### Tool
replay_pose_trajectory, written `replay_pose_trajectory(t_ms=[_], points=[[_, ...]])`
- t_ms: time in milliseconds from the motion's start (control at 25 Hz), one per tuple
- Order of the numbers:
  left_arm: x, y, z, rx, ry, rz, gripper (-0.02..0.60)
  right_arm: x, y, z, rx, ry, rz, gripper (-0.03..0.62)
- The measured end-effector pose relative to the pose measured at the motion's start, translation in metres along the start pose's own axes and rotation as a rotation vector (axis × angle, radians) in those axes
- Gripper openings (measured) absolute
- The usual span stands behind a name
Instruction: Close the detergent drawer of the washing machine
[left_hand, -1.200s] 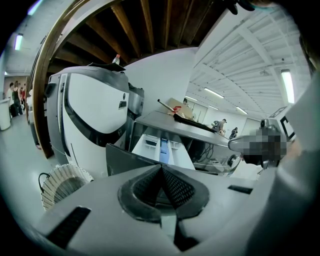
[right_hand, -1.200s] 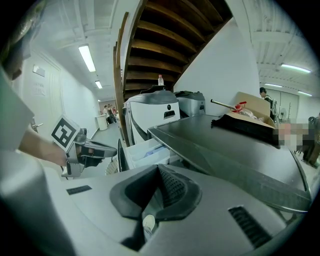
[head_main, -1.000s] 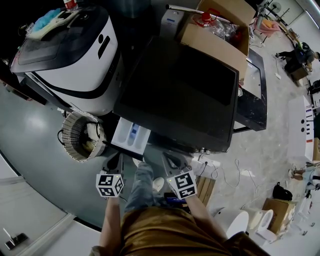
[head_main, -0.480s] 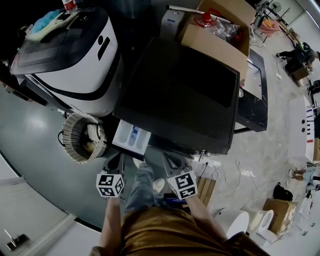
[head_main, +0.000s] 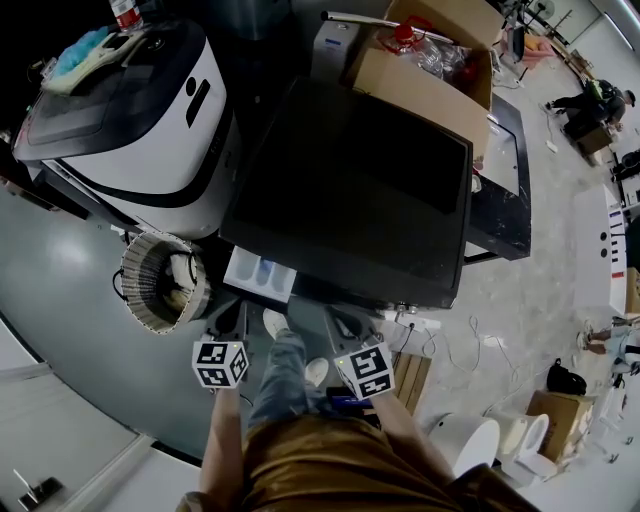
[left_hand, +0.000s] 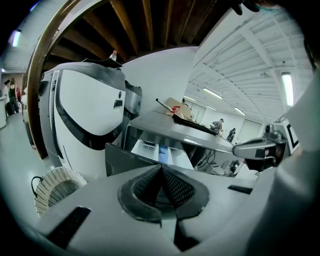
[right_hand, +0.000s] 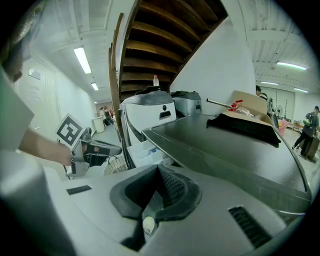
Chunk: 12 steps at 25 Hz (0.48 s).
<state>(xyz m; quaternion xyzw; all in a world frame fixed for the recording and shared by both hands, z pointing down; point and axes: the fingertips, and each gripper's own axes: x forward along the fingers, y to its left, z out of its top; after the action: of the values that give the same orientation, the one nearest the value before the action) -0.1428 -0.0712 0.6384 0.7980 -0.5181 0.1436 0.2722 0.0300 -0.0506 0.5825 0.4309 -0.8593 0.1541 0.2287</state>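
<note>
The washing machine (head_main: 350, 190) has a dark flat top. Its detergent drawer (head_main: 260, 273) sticks out of the front left corner, white inside with a blue compartment. My left gripper (head_main: 230, 318) is shut and empty, just in front of the drawer. In the left gripper view its tips (left_hand: 161, 169) sit close to the drawer's dark front panel (left_hand: 122, 159); contact cannot be told. My right gripper (head_main: 343, 322) is shut and empty below the machine's front edge, to the right of the drawer (right_hand: 142, 150). The right gripper view also shows the left gripper (right_hand: 95, 149).
A white rounded machine (head_main: 130, 110) stands left of the washer, with a wicker basket (head_main: 160, 282) on the floor before it. A cardboard box (head_main: 430, 60) lies behind the washer and a black table (head_main: 505, 200) to its right. The person's shoes (head_main: 275, 322) are between the grippers.
The head view has shifted slightly, and the drawer seems to stick out a little less than a second ago. Both grippers hold almost the same places.
</note>
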Motion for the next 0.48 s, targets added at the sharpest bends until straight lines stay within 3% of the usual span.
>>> replay_pose_trajectory(t_ms=[480], points=[[0.015, 0.000, 0.010, -0.009, -0.003, -0.019, 0.025, 0.006, -0.012, 0.005, 0.024, -0.002, -0.013, 0.012]])
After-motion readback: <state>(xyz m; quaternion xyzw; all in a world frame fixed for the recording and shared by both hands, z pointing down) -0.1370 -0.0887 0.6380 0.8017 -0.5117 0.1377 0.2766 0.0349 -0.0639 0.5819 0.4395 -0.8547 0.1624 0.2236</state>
